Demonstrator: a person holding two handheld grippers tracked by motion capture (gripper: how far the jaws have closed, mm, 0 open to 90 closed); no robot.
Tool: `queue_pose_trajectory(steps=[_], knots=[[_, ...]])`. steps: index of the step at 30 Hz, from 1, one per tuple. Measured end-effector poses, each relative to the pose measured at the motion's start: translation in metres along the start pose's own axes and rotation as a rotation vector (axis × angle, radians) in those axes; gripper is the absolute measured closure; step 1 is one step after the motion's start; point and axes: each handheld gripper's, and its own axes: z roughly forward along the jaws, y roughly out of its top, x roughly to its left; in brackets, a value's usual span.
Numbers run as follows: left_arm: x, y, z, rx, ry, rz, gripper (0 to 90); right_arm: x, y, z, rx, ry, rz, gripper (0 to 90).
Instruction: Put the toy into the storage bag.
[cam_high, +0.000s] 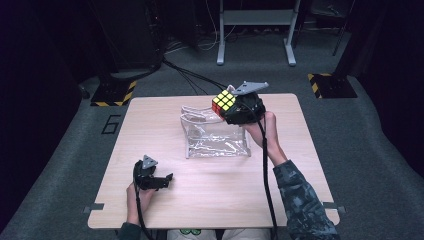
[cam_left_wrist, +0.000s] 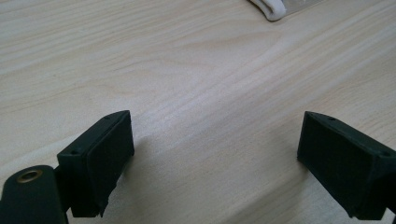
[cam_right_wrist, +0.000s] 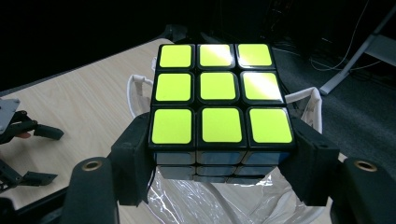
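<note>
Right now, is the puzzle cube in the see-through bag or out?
Out. The right gripper holds the puzzle cube above the see-through bag.

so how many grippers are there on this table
2: the left gripper rests open on the table's near left part; the right gripper is raised over the clear bag, clamping a puzzle cube.

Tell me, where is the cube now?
The cube is clamped in the right tongs, raised above the clear bag near the table's far edge in the high view.

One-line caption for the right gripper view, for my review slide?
Right tool grips a cube, yellow face up, above a clear bag on the table.
</note>
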Motion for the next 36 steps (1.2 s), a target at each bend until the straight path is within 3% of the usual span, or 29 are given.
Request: queue_pose_trajectory(steps=[19,36], knots=[[0.000,0.000,0.000,-0.003,0.006,0.006,10.5,-0.011,0.003,0.025,0.038,-0.018,0.021,34.1],[0.000,0.000,0.000,-0.004,0.006,0.007,10.5,-0.017,-0.006,0.050,0.117,-0.018,0.058,34.0]])
